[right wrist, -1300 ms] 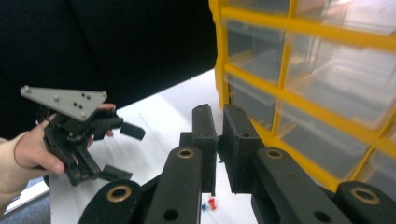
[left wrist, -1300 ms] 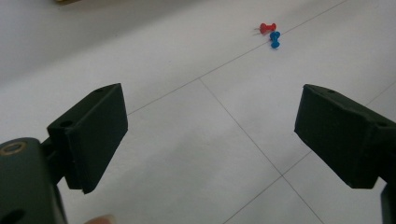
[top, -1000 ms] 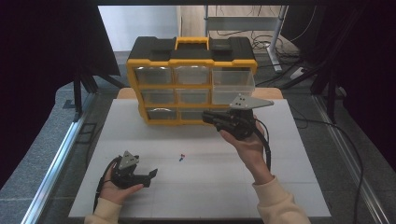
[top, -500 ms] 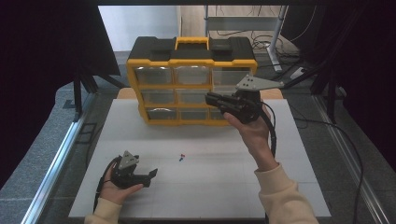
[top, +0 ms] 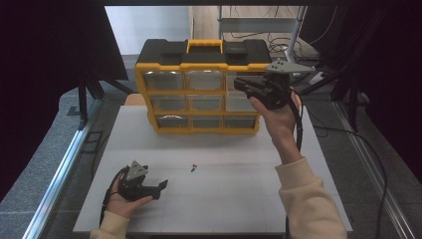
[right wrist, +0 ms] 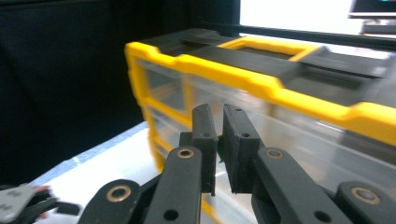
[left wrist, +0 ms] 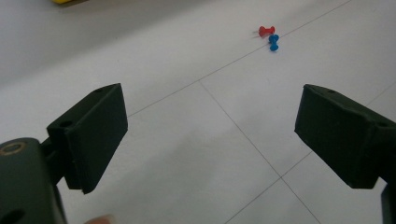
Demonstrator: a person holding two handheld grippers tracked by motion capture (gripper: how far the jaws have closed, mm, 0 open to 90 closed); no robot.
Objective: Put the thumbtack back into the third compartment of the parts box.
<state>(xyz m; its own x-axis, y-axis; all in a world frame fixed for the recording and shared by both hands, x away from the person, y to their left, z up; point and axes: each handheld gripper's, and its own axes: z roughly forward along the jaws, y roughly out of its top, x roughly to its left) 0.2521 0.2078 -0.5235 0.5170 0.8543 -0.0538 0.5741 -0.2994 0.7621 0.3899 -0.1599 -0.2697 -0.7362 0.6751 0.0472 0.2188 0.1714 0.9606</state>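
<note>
A yellow and black drawer cabinet (top: 199,64) with clear drawers stands at the back of the white table (top: 234,199). My right gripper (top: 239,82) is held up in front of its top right drawer, pointing left. In the right gripper view the jaws (right wrist: 218,122) are pressed nearly together on a small green piece, with the cabinet (right wrist: 280,88) close behind. My left gripper (top: 161,188) rests at the front left of the table, open and holding nothing (left wrist: 210,112). A red pin (left wrist: 266,31) and a blue pin (left wrist: 274,42) lie together on the table ahead of it.
The two pins (top: 192,168) lie mid-table between the hands. Metal rails run along both table sides, and cables trail at the back right. Dark screens stand to the left and right.
The right hand has risen from the cabinet's bottom drawer row to its top row, still in front of the right column. The left hand has stayed put.
</note>
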